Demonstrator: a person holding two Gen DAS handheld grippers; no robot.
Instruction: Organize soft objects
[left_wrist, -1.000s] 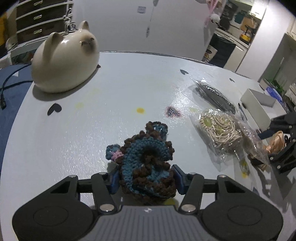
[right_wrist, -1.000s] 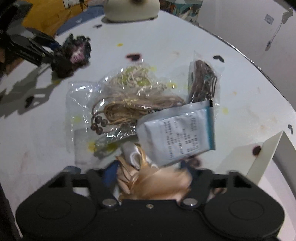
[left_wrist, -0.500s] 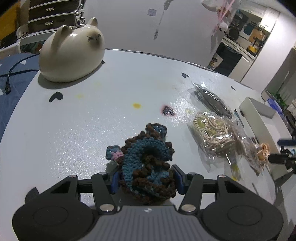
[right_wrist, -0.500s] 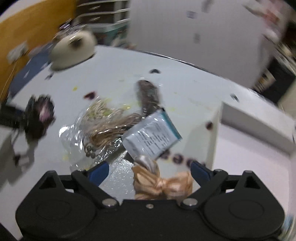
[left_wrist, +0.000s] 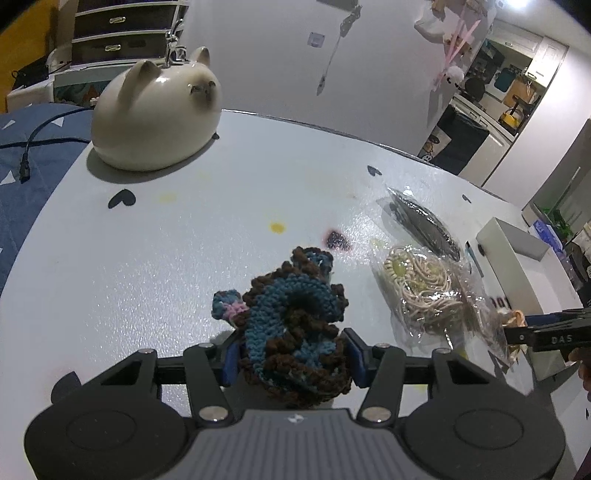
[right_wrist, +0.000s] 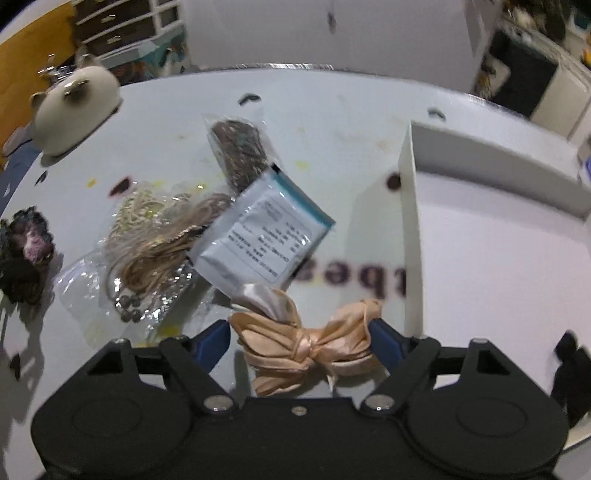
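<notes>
The left gripper (left_wrist: 291, 360) has its two blue-padded fingers (left_wrist: 228, 360) pressed against either side of a bunched crocheted piece of teal and dark brown yarn (left_wrist: 293, 325), which fills the gap between them and spills forward past the fingertips, a small pink-and-blue tuft sticking out toward the left finger's side. Beyond the fingertips the pale grey round table (left_wrist: 184, 229) is dotted with black heart marks and yellow stains. Far ahead and to the left of the fingers sits a glossy cream ceramic animal with two ears (left_wrist: 155, 118). To the right of the right finger lies a clear plastic bag of coiled cream cord (left_wrist: 421, 288), and past it a second clear bag with dark contents (left_wrist: 421, 221).

The right gripper (right_wrist: 301, 341) has its jaws closing around a peach satin ribbon bow (right_wrist: 306, 341) (both blue pads appear to touch the bow's ends, though how firmly I cannot tell). Just ahead of its fingertips lies a white printed sachet with a teal edge (right_wrist: 262, 240), overlapping the bags. To the right of the right finger stands the wall of a white open box (right_wrist: 410, 221).
</notes>
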